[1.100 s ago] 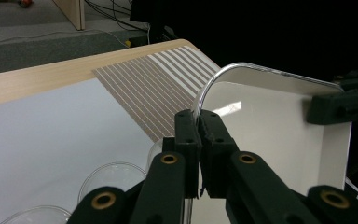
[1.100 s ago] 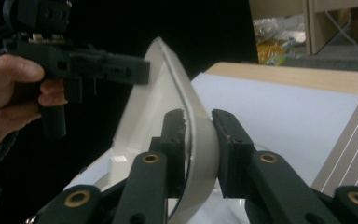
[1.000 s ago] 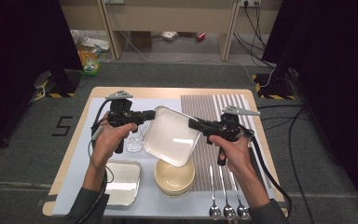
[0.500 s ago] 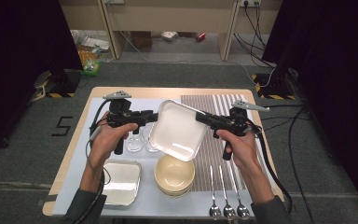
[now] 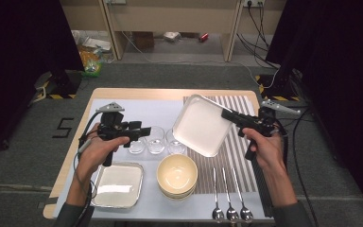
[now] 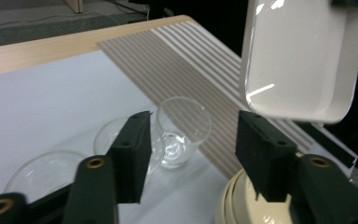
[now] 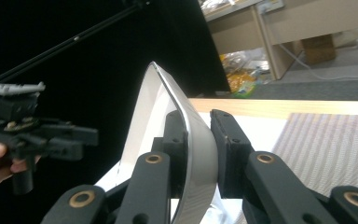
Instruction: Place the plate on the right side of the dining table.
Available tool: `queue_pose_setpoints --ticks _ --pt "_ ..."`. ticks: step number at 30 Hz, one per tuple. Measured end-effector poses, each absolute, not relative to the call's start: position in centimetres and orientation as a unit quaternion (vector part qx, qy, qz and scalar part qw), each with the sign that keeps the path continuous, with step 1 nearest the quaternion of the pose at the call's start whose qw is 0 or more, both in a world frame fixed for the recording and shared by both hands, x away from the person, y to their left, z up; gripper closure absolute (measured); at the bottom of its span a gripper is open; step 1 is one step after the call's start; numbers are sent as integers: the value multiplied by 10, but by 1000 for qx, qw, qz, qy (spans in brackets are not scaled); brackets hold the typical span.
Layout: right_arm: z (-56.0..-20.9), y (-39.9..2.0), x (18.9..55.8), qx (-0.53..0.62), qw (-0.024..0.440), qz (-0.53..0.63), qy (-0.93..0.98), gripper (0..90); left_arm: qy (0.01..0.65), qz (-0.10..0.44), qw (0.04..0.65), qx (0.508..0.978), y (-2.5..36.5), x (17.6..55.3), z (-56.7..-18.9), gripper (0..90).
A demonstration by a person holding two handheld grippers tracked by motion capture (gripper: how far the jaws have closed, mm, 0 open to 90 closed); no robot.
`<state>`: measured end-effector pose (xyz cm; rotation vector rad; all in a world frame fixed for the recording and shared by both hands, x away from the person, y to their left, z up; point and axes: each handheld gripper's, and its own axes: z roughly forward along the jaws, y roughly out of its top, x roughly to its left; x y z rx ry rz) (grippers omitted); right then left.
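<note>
The left gripper [image 5: 144, 132] has let go of the white dish [image 5: 202, 125]: a second ago its jaws were closed on the dish's left edge, and they have just been opening, now standing apart and empty over the three glasses [image 5: 156, 140]. The right gripper [image 5: 226, 115] alone carries the dish, jaws clamped on its right rim, tilted in the air over the striped mat [image 5: 243, 142] on the worktop [image 5: 137, 94]. The handover looks done, so setting the dish down likely comes next.

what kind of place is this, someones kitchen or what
Probably a lab or recording studio, not a kitchen: black curtains hang on both sides, cables run over the carpeted floor, and tableware such as the spoons is laid out neatly on a small table.
</note>
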<state>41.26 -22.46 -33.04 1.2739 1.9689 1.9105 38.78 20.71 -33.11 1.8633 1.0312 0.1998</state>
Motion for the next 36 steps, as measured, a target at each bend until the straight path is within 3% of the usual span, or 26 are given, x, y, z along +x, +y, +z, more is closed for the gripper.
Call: queue_pose_setpoints --ticks 11,36 --pt "-341 -268 413 457 74 623 630 770 452 111 453 761 245 366 -356 241" --pt "-395 -299 428 527 79 586 610 768 541 165 395 724 348 316 -441 208"
